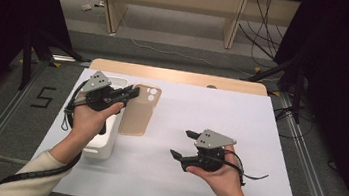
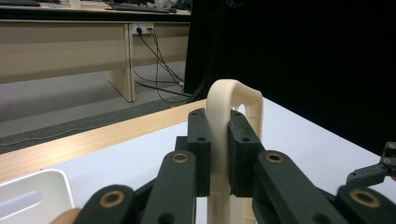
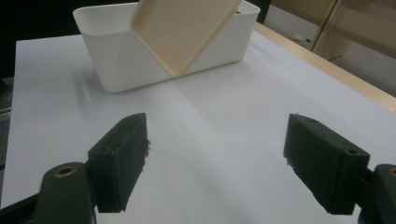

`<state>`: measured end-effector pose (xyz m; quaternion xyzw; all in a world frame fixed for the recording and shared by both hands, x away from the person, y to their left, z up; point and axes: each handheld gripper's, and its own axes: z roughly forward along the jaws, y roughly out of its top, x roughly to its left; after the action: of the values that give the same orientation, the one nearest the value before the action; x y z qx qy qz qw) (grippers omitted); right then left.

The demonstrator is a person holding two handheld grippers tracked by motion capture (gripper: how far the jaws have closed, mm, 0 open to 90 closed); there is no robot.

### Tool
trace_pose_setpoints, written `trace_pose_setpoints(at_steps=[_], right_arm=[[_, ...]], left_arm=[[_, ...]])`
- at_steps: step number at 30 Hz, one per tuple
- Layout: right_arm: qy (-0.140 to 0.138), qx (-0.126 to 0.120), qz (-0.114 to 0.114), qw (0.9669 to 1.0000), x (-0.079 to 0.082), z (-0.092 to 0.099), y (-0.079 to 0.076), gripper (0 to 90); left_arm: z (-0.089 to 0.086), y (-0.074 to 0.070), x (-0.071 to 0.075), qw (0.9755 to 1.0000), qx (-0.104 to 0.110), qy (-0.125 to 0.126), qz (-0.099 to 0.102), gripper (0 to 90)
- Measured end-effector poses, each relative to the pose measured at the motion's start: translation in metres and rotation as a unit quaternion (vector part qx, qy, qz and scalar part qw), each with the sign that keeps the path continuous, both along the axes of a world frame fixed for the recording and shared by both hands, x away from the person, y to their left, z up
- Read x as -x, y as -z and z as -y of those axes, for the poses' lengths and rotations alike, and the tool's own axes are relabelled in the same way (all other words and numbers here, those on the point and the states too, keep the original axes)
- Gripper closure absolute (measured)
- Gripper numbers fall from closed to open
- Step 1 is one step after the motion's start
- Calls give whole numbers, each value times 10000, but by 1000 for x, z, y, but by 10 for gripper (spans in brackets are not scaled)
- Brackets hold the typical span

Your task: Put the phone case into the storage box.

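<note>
The left gripper [image 1: 130, 92], lifted in the left hand [image 1: 90, 118], points away with its jaws clamped tight, while the right gripper [image 1: 183, 144] rests low in the right hand [image 1: 218, 176], jaws spread wide.

A beige phone case [image 1: 139, 111] is showing plain, patternless. The box [image 1: 101, 147] at its nine o'clock is looking white, the bench [image 1: 240, 121] white with a pale wooden, possibly laminate, edge. Both grippers' jaws are showing black.
</note>
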<state>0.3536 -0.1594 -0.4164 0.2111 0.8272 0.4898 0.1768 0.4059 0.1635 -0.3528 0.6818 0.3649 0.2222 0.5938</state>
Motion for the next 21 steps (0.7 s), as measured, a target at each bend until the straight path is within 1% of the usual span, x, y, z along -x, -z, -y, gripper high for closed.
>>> trace_pose_setpoints(at_steps=[3,5,6,7,11,15,16,17,18,20,21], right_arm=[[58,-30,-1,10000,1,3,0,229],[90,-68,49,9999,1,4,1,228],[113,-100,48,9999,1,4,1,228],[98,-52,4,9999,2,6,0,228],[130,-52,12,9999,3,9,0,230],[220,-129,79,9996,4,11,1,228],[218,-96,47,9997,5,12,0,228],[221,-137,34,9997,5,12,1,227],[245,-149,58,9996,5,13,1,227],[261,-145,76,9995,5,14,1,226],[253,-133,10,9996,6,15,0,225]], left_arm=[[-2,-1,1,10000,-24,-26,19,812],[-3,-2,1,10000,-37,-27,41,812],[-3,-2,1,10000,-8,-45,37,813],[-5,-2,1,10000,-24,-44,50,812],[-7,-3,1,9999,-46,-64,84,813],[-11,-3,1,9999,-68,-92,111,813],[-12,-3,1,9999,-75,-89,115,813],[-13,-3,1,9998,-82,-94,129,813],[-14,-3,1,9998,-76,-111,115,812],[-15,-3,1,9998,-90,-104,157,812],[-16,-4,1,9998,-100,-126,147,813]])
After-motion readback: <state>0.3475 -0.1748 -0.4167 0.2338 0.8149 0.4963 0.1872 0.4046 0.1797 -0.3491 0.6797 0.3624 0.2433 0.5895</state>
